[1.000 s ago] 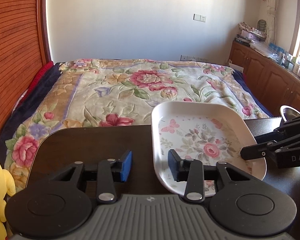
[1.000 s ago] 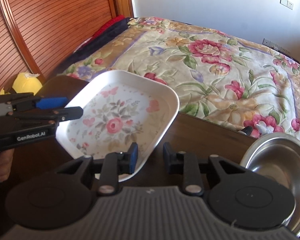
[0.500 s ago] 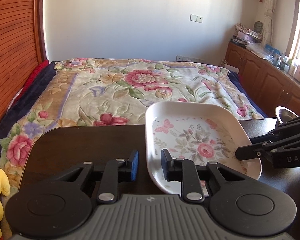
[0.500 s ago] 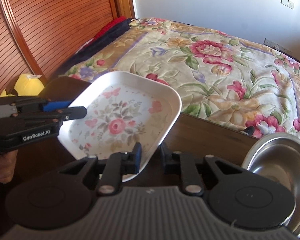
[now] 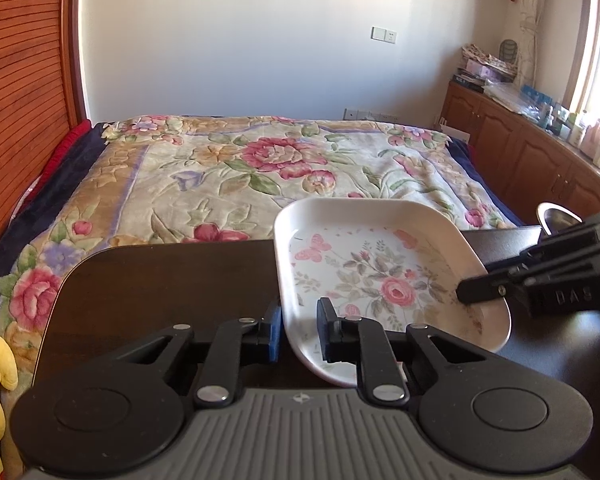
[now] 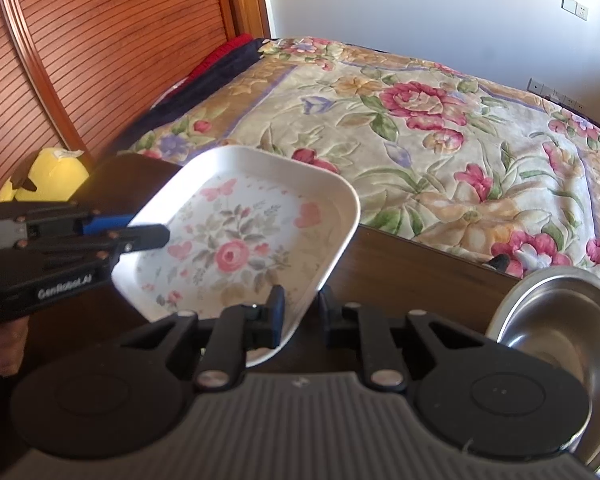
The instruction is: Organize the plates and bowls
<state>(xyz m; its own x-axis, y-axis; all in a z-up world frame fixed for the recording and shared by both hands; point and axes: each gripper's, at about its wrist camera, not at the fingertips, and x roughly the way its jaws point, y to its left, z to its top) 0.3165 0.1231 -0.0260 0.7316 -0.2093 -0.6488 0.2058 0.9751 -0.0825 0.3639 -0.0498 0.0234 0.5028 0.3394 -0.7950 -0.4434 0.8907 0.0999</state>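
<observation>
A dark table [image 5: 172,280] stands against a bed under a floral blanket [image 5: 260,168]. A yellow plush toy [image 6: 48,174] sits left of the table (beside the slatted wooden wall [image 6: 100,60]). Cluttered wooden cabinets [image 5: 532,160] line the window side.

Each camera sits close behind its own gripper, looking down across the table [image 5: 160,280]. Both share the flowered plate [image 5: 380,276] [image 6: 240,240] and bed [image 5: 260,168] [image 6: 440,128].

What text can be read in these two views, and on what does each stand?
"GenRobot.AI": side of the left gripper, right wrist view.
"DAS": side of the right gripper, left wrist view; cut off by the frame edge.
Bottles on the cabinet: labels too small to read.
</observation>
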